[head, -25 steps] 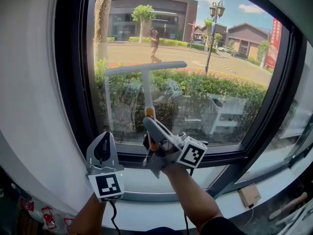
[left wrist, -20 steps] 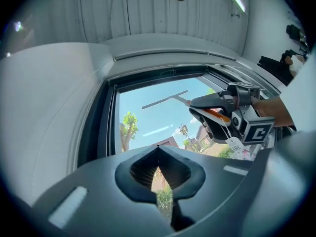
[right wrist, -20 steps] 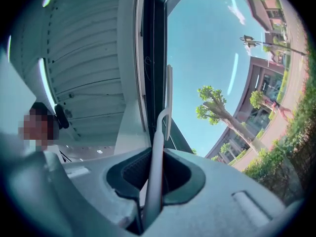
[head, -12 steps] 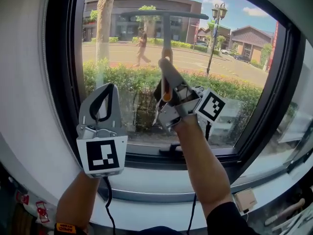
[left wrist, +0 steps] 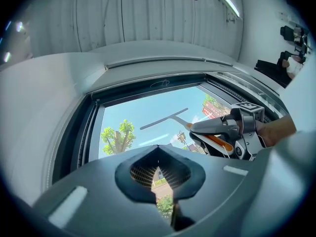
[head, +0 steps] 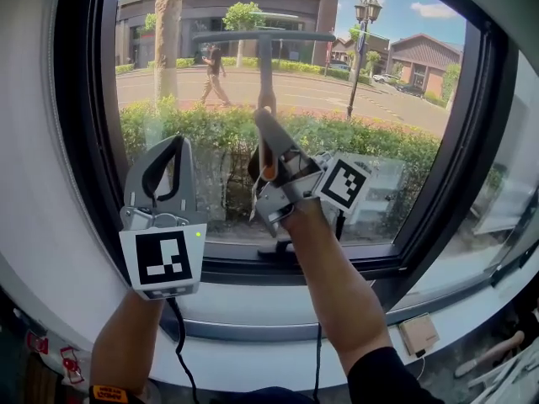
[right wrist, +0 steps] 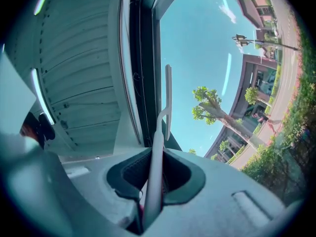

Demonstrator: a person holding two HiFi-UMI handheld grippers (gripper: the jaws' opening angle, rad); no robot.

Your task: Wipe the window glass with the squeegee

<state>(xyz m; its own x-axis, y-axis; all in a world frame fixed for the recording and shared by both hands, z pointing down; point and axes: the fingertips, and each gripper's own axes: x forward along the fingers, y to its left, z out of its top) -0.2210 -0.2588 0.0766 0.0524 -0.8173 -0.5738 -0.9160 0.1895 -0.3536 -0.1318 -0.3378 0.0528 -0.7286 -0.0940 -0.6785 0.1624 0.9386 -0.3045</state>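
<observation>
One squeegee (head: 264, 57) is in play. Its long blade lies level across the upper middle of the window glass (head: 379, 99), and its handle runs straight down from the blade's centre. I can't tell from here whether the blade actually presses on the pane.

There are two hand-held grippers. The right hand-held gripper (head: 265, 131) is raised in front of the pane, with its jaws clamped on the squeegee handle. In the right gripper view the pale handle (right wrist: 157, 154) rises from between the closed pads (right wrist: 132, 174) (a snug hold, no gap at the sides). The blade stands beyond it against blue sky.

The left hand-held gripper (head: 166, 154) hovers lower and to the left of the squeegee, well apart from it. Its jaws are together with nothing between them. The left gripper view shows the tips (left wrist: 158, 169) meeting, with only a thin slit of daylight below.

There is one window, set in a dark frame (head: 84, 141) above a pale sill (head: 253, 310). Outside I see one tree trunk (head: 168, 40), one street lamp (head: 364, 23) and one person walking (head: 212, 74).
</observation>
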